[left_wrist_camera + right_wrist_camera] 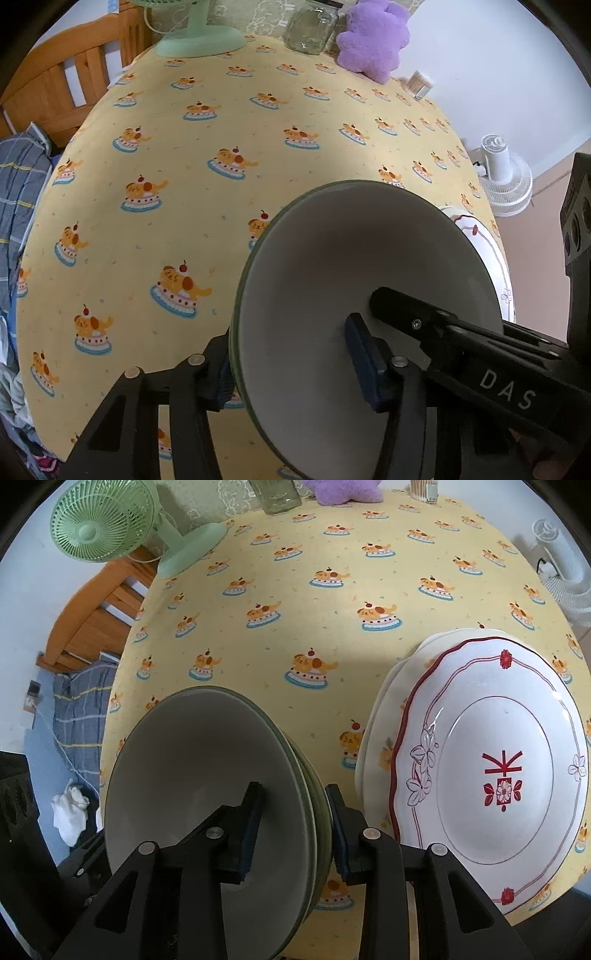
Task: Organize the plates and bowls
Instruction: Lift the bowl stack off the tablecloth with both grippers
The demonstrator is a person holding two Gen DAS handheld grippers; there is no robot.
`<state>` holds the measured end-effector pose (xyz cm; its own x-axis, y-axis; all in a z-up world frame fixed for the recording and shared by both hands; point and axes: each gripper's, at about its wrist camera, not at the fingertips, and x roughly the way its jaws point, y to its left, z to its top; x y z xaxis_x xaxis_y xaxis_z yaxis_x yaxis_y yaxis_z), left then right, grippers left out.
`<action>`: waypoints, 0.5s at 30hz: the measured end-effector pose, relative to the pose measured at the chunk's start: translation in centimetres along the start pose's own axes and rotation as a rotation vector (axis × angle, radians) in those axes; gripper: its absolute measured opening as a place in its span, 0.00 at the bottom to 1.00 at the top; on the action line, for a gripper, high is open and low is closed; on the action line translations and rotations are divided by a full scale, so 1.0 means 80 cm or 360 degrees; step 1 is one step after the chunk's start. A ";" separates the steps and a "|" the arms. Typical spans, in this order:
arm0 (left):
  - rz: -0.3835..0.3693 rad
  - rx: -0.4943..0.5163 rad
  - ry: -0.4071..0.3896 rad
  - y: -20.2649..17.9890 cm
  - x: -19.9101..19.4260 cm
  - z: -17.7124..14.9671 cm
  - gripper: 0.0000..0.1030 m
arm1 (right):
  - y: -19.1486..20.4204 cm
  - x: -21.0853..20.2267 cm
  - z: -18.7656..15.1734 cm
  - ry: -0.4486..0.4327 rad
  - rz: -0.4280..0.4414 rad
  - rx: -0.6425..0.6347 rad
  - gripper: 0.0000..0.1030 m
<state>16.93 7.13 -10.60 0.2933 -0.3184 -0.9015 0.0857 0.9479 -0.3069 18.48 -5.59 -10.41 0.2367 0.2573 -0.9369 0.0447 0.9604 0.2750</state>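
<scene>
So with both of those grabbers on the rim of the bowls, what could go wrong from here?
1. The stack of green bowls is straddled at opposite rims by the left hand-held gripper and the right hand-held gripper; uneven lifting could tip it or slide the nested bowls apart.
2. The red-trimmed plate lies close beside the bowls; a sideways swing could knock it.
3. That plate sits near the table edge, so a bump might push it off.

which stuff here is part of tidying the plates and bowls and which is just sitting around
Part of the job:
- stack of green-rimmed bowls, straddled at the rim by both the left gripper and right gripper
- red-trimmed plate, on top of cream plates

Just lying about:
- green desk fan
- glass jar
- purple plush
- toothpick holder
- white floor fan
</scene>
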 end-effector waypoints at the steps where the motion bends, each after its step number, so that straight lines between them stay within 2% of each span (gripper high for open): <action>1: 0.0000 0.0001 0.0002 0.000 0.000 0.000 0.51 | 0.000 0.000 0.000 0.0001 0.0003 -0.0001 0.35; 8: 0.0033 -0.0031 0.0043 0.000 -0.005 -0.006 0.49 | 0.007 -0.002 -0.004 0.0031 -0.0018 -0.0047 0.35; 15: 0.0031 0.0033 0.0089 -0.005 -0.016 -0.009 0.49 | 0.006 -0.012 -0.014 0.0048 -0.0034 -0.0004 0.35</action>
<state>15.87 7.17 -9.58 0.2417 -0.2992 -0.9231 0.1001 0.9539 -0.2830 17.21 -5.25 -9.63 0.2066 0.2397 -0.9486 0.0469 0.9660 0.2543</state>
